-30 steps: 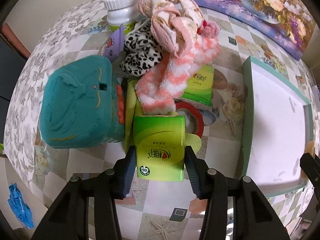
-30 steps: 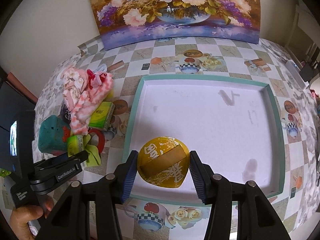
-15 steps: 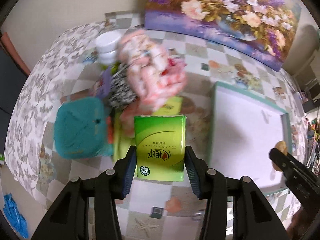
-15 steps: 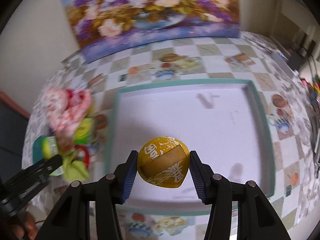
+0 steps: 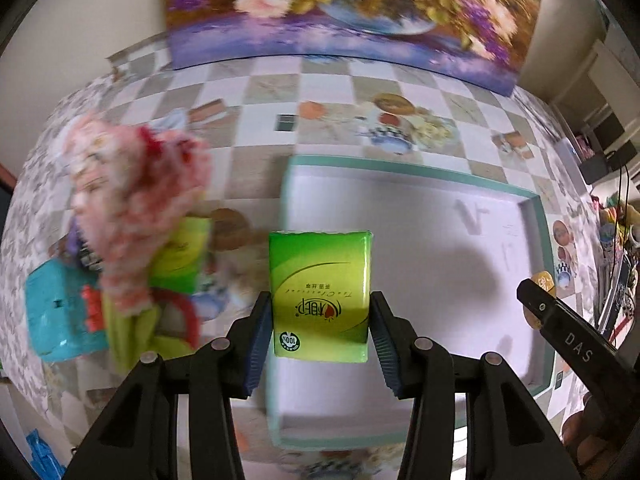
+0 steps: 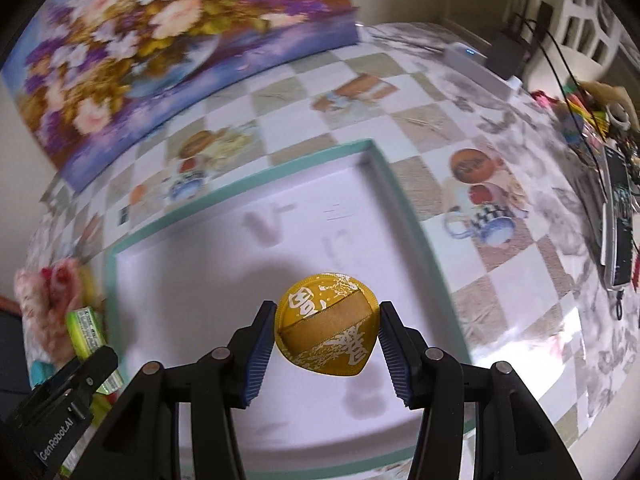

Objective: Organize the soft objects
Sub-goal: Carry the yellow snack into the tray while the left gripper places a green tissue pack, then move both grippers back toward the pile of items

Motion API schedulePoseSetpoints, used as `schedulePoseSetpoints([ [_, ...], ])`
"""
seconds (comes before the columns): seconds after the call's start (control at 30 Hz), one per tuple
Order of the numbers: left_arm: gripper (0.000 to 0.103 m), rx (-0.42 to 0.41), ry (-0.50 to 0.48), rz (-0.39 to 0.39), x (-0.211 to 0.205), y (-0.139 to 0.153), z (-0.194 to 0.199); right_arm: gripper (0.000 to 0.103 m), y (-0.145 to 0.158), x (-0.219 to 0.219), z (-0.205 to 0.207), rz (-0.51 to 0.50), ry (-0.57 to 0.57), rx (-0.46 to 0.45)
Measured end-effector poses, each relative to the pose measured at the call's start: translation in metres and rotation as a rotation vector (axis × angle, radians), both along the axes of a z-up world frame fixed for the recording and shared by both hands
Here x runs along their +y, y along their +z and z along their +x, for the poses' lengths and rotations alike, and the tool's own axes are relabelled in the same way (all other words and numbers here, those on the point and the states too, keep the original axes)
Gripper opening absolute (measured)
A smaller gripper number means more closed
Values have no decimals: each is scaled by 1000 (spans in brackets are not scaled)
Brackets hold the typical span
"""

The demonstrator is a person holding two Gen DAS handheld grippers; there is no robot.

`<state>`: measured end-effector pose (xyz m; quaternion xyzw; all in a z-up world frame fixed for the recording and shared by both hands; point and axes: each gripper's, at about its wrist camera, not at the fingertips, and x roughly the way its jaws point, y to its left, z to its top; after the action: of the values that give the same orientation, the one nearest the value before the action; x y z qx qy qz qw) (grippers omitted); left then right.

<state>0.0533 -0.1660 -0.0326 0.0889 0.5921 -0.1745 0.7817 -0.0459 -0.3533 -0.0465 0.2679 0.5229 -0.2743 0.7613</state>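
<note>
- We held the green tissue pack [image 5: 320,296] clamped in the left gripper [image 5: 320,334], above the near left part of the white tray [image 5: 538,220], clear of its floor
- Our right gripper [image 6: 327,340] pinched the yellow pouch [image 6: 327,328] over the tray's [image 6: 404,196] near middle
- Left of the tray lay a blurred heap: the pink fluffy cloth [image 5: 136,200], a second green pack [image 5: 180,256] and a teal block [image 5: 60,316]
- The flower painting [image 5: 352,12] stood beyond the tray's far edge
- The tray floor lay bare, ringed by a low teal rim
- The held pack's long axis ran away from us, printed face toward the camera
</note>
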Motion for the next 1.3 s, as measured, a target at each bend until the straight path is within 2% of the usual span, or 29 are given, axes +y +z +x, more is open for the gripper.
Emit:
schedulePoseSetpoints([
  [0.3, 49, 18, -38, 5, -43, -25, 9, 54, -9, -20, 8, -33, -21, 26],
  [0.6, 50, 9, -29, -16, -50, -24, 20, 54, 2, -21, 17, -78, 9, 30],
  [0.67, 54, 4, -20, -20, -48, -21, 22, 55, 7, -20, 17, -86, 15, 30],
  [0.73, 64, -4, -8, -30, -45, -16, 23, 57, 13, -18, 17, -97, 23, 37],
  [0.8, 70, -15, 3, -42, -42, -11, 23, 67, 20, -16, 17, -104, 28, 29],
  [0.97, 73, -39, 20, -56, -33, 3, 25, 70, 37, -12, 15, -114, 38, -1],
  [1.03, 84, -62, 32, -57, -28, 10, 27, 76, 46, -10, 14, -130, 44, -12],
  [1.2, 84, -106, 66, -59, -11, 25, 34, 102, 58, -9, 11, -161, 39, -54],
  [1.3, 84, -107, 96, -65, 1, 30, 40, 103, 52, -10, 12, -132, 35, -56],
])
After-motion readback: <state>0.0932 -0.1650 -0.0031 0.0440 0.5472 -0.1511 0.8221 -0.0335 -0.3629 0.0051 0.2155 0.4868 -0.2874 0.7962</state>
